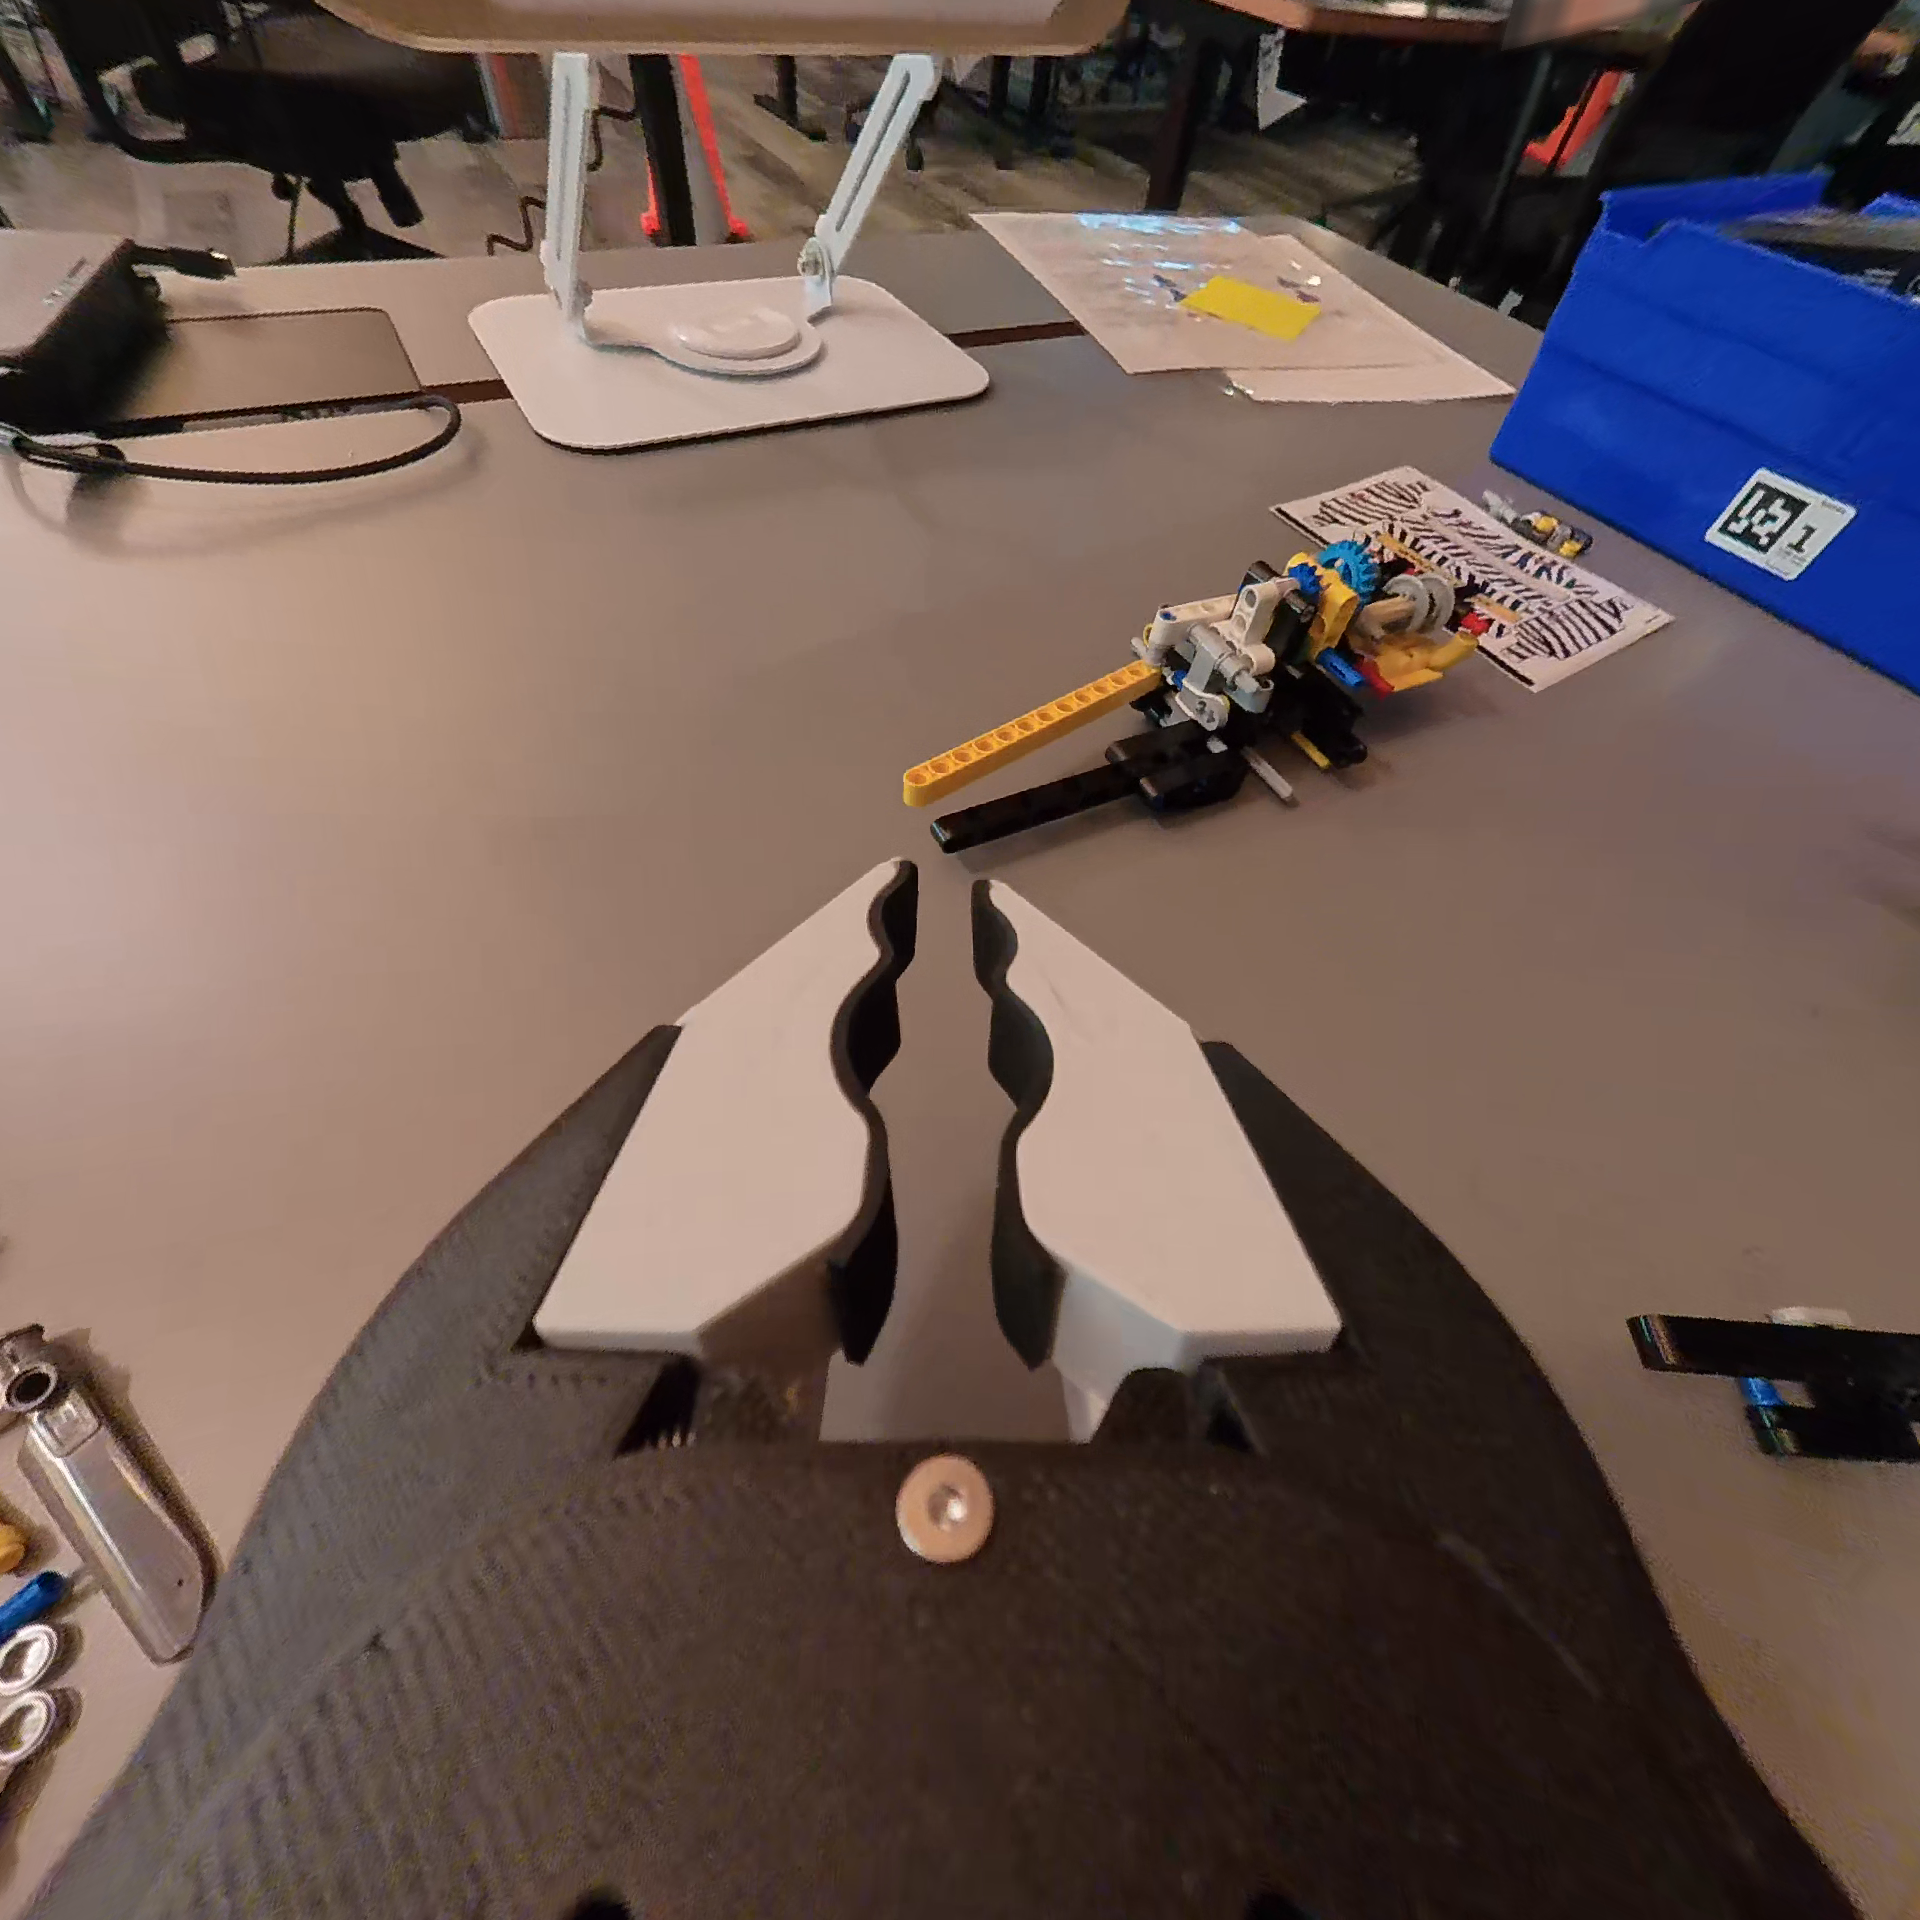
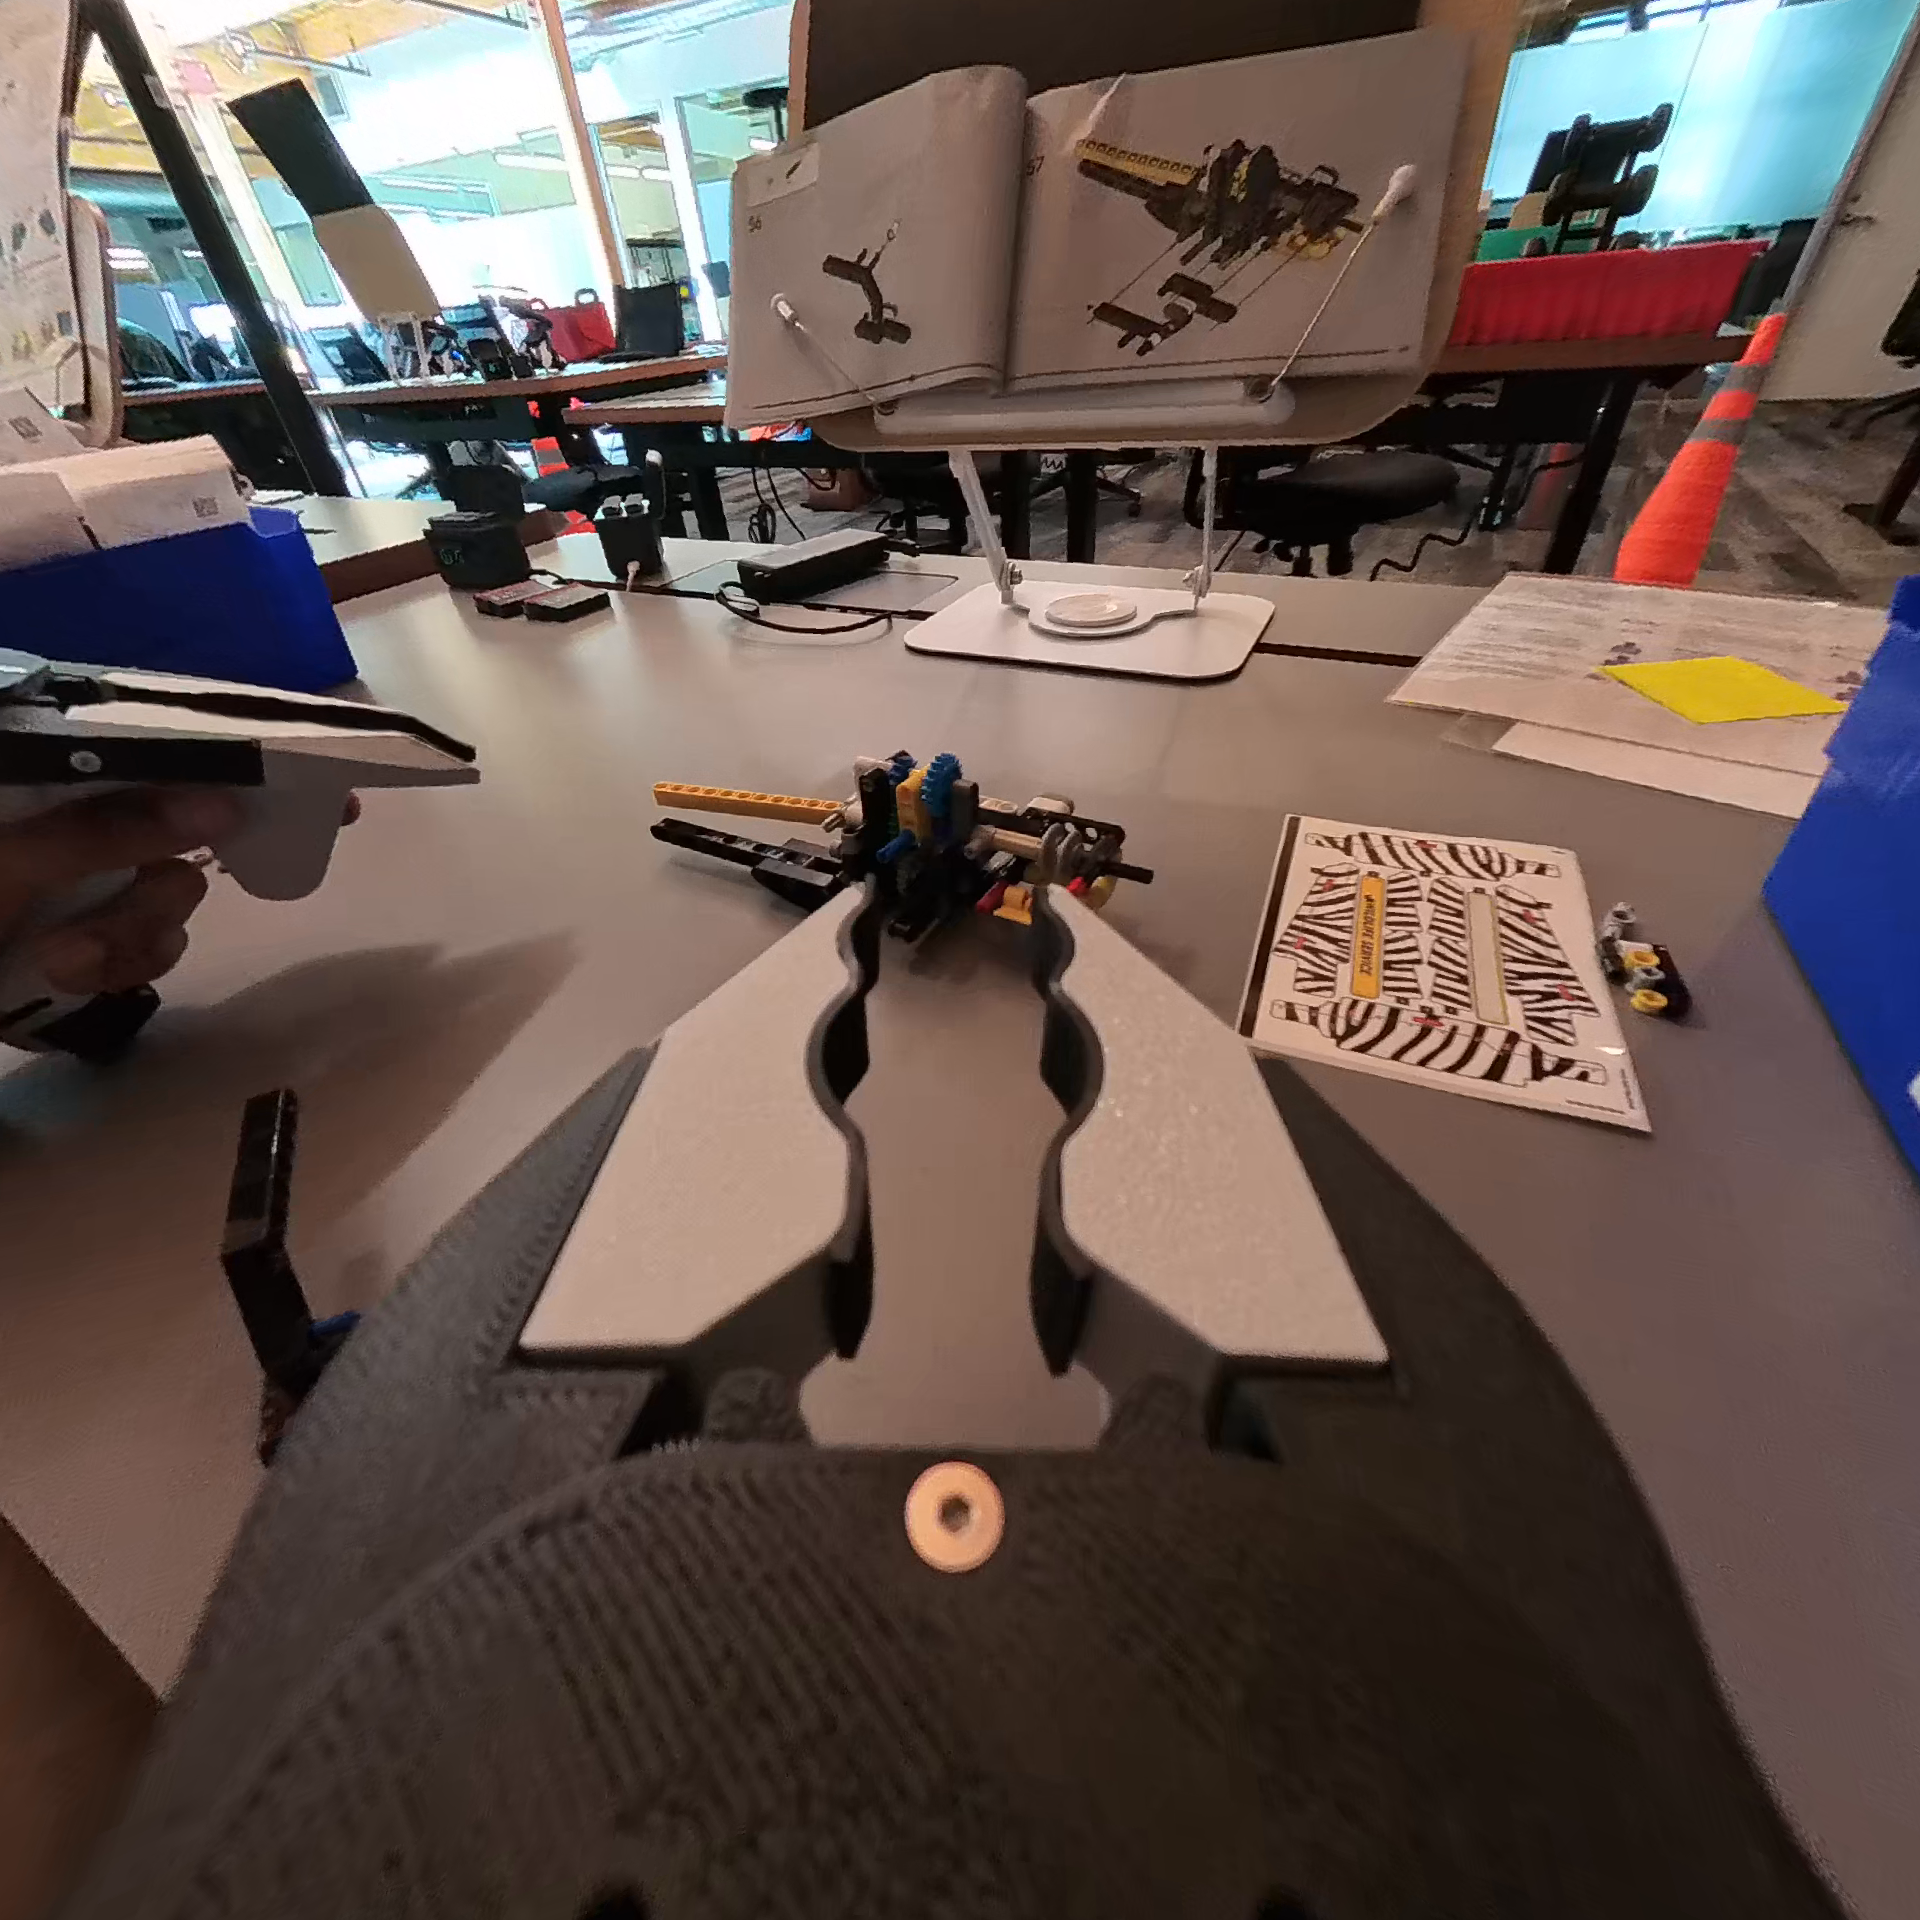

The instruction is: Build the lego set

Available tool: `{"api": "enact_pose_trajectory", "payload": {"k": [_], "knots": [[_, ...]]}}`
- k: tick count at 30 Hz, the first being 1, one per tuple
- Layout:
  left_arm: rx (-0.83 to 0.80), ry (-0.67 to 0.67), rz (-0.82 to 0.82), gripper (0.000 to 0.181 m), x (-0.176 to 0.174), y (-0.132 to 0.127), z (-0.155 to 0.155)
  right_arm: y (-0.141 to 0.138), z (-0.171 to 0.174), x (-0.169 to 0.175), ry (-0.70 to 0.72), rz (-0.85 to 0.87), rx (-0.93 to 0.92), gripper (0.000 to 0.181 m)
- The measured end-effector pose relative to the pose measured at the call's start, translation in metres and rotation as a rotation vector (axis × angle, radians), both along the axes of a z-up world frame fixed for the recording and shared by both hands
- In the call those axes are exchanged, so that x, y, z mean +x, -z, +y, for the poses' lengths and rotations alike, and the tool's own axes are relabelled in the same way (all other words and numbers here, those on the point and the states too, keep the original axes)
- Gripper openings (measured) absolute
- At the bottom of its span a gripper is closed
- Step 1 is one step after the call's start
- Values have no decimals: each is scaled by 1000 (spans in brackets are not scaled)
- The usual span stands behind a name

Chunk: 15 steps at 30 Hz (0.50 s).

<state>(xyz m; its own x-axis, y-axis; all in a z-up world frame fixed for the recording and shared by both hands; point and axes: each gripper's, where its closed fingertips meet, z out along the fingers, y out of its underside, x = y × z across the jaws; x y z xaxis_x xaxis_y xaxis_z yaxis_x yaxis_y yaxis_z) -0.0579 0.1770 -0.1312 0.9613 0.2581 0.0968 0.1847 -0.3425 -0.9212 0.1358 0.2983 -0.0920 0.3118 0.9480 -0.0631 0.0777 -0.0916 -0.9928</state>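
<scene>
The multicoloured lego assembly (image 2: pixel 894 847) lies crosswise just beyond the right gripper (image 2: pixel 956 920), fingers open, empty; left gripper (image 1: pixel 943 878), narrowly parted, empty, sits farther.

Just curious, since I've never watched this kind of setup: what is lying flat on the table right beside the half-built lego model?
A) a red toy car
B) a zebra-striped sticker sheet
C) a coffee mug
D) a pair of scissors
B: in the right wrist view a zebra-striped sticker sheet lies flat on the grey table just right of the lego model; none of the other options appears.
</scene>
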Motion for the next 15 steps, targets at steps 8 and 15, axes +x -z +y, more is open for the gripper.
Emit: {"api": "enact_pose_trajectory", "payload": {"k": [8, 15], "knots": [[1, 33, -62, 15, 1, 3, 1, 2, 2, 0, -9, 1, -38, 27], [-1, 54, -135, 18, 1, 7, 2, 17, -1, -11, -76, -91, -109, 32]]}}
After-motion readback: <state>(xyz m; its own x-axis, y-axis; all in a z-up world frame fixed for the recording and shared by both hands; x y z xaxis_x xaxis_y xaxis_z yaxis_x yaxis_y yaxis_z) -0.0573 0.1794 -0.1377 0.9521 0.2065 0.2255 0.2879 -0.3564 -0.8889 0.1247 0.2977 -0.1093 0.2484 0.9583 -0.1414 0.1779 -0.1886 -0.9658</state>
